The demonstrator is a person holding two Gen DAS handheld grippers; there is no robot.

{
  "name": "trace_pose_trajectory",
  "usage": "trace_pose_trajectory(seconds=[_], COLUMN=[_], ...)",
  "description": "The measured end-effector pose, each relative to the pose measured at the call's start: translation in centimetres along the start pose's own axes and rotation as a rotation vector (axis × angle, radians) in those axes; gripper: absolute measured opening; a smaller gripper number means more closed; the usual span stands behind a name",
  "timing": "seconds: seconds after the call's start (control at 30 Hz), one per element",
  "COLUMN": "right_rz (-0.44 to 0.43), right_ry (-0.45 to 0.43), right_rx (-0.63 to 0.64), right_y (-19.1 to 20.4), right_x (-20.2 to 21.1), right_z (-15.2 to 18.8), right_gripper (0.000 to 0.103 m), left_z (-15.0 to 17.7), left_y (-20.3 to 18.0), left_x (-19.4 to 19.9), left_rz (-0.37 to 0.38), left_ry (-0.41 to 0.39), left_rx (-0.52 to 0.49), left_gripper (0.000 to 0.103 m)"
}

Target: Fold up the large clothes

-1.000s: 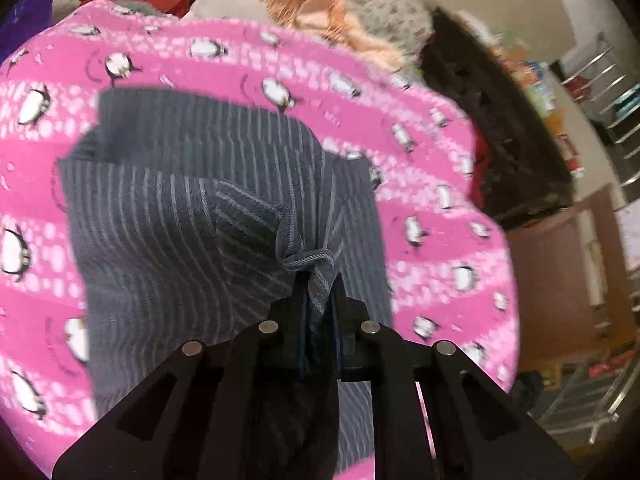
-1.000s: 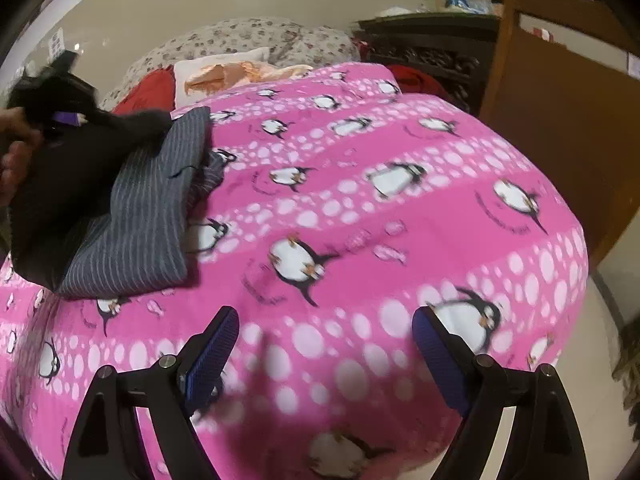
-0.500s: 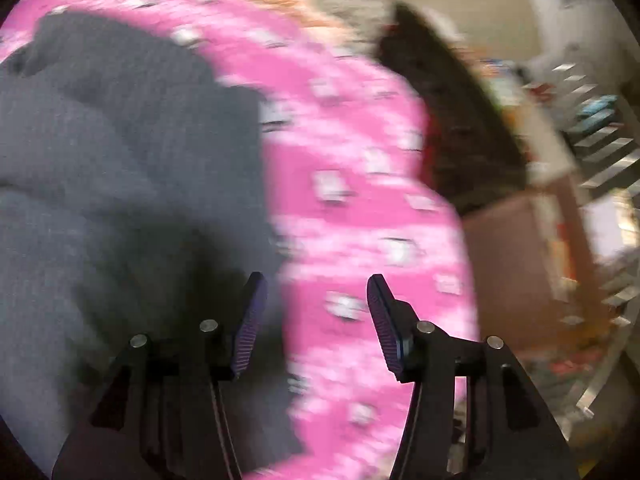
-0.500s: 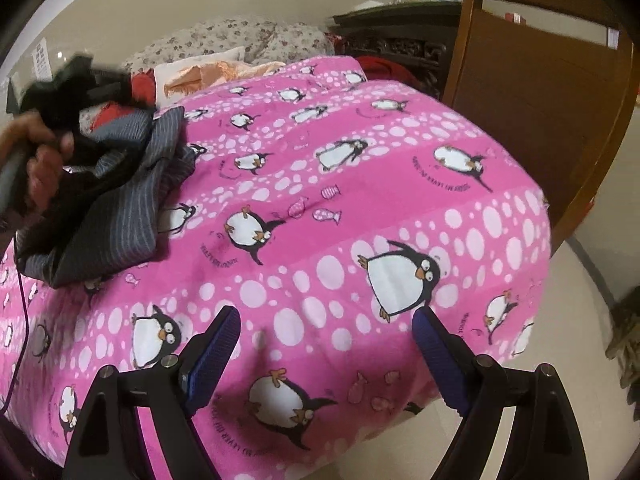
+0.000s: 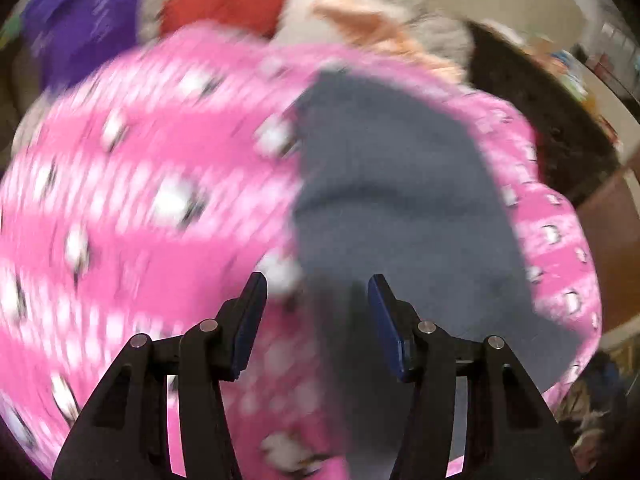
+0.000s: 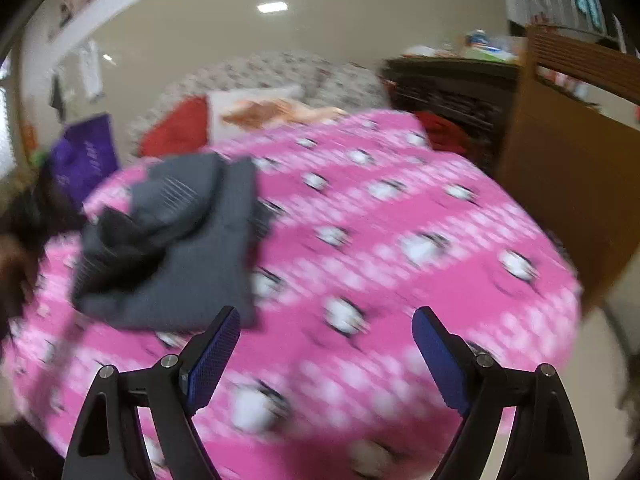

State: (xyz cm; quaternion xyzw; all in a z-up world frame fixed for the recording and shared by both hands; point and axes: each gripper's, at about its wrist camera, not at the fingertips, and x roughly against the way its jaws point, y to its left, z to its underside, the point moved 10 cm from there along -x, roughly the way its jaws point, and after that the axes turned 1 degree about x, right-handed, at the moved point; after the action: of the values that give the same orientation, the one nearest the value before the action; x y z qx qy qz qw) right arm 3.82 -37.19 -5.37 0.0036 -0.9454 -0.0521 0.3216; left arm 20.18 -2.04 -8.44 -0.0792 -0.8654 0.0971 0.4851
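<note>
A grey pinstriped garment [image 6: 176, 248] lies bunched on the left side of a pink penguin-print bedspread [image 6: 400, 240]. In the left wrist view the same garment [image 5: 392, 200] lies blurred ahead and right of my left gripper [image 5: 316, 316], which is open and empty just above its near edge. My right gripper [image 6: 324, 344] is open and empty, hovering over the bedspread to the right of the garment. Both views are motion-blurred.
Red, white and floral pillows [image 6: 240, 116] and a purple bag [image 6: 84, 156] sit at the bed's head. A dark shelf unit [image 6: 452, 96] and a brown wooden board [image 6: 568, 152] stand to the right of the bed.
My left gripper was shut on the grey garment, then opened and let it drop onto the bed. The right gripper stayed open and its view swung left toward the garment.
</note>
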Motion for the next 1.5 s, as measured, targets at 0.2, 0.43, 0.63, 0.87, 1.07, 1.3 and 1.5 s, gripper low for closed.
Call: trace_pose_trajectory(seconds=[0.2,0.43,0.63,0.87,1.07,1.3,1.5], right_rz=[-0.377,-0.653,-0.702,-0.515,-0.479,-0.599,-0.633], right_ry=[0.019,0.203,0.330,0.267,0.161,0.426,0.390], right_rx=[-0.101,-0.251,-0.421,-0.103,0.067,-0.333,-0.419], right_y=[9.2,18.3,21.3,23.1,17.7,8.5,7.5], right_x=[-2.6,-9.9,-14.1,-14.5,-10.5,-17.6,-17.2], right_z=[-3.9,-2.8,-2.2,-5.1,-10.8,-0.4,-0.3], right_gripper=[0.086,0.086,0.086,0.022,0.021,0.022,0.028], left_z=[4.2,6.1,6.5,6.4,5.6,6.1,4.3], left_y=[1.6,1.7,1.5,1.7,1.5,-2.9,-8.8], left_x=[1.4,0.9,0.6,1.9,4.3,3.8,5.1], left_rz=[0.047,0.060,0.059,0.121,0.149,0.180,0.152], left_ry=[-0.109,-0.094,-0.103,-0.107,-0.164,-0.124,-0.213], left_rx=[0.113,0.130,0.144,0.191,0.207,0.107,-0.141], left_gripper=[0.052,0.052,0.052,0.052,0.052,0.052,0.052])
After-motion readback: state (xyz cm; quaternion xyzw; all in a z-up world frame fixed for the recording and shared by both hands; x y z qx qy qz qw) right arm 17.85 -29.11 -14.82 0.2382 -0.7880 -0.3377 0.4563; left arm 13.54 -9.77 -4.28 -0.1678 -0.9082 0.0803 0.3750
